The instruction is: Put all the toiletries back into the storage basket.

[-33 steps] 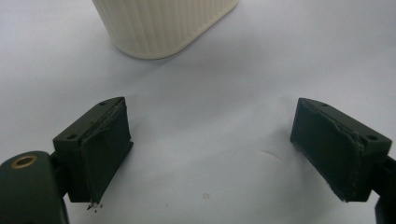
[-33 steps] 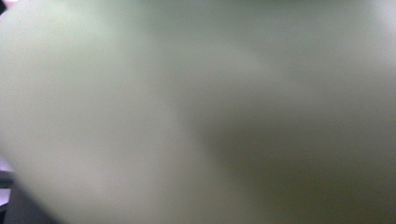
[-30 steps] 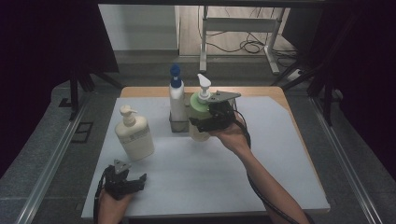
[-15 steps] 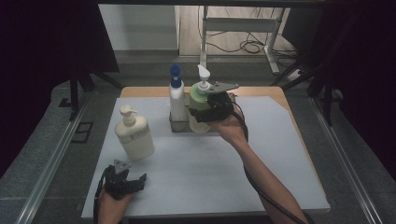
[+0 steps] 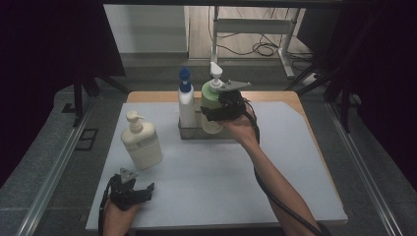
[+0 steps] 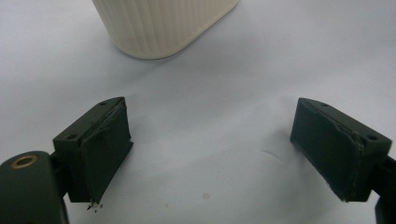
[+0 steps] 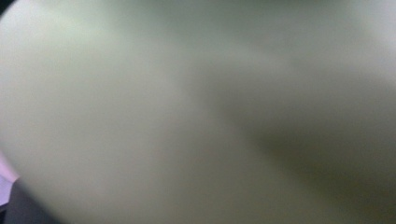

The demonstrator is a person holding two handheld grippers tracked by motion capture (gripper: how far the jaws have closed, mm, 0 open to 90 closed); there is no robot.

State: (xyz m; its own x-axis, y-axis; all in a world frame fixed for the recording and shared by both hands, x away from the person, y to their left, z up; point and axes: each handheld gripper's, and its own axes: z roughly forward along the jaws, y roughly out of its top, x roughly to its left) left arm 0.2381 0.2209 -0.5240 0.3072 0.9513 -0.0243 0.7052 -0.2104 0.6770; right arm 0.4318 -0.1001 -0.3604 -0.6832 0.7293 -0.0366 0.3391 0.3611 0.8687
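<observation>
The green pump bottle (image 5: 211,110), clamped in my right gripper (image 5: 216,114) jaws at the far-centre rack (image 5: 189,132), must go in upright, clear of the blue-capped bottle (image 5: 186,105); my left gripper (image 5: 133,189) jaws rest open.

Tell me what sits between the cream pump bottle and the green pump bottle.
In the high view, the white bottle with the blue cap stands between the cream pump bottle and the green pump bottle, inside the clear tray.
</observation>
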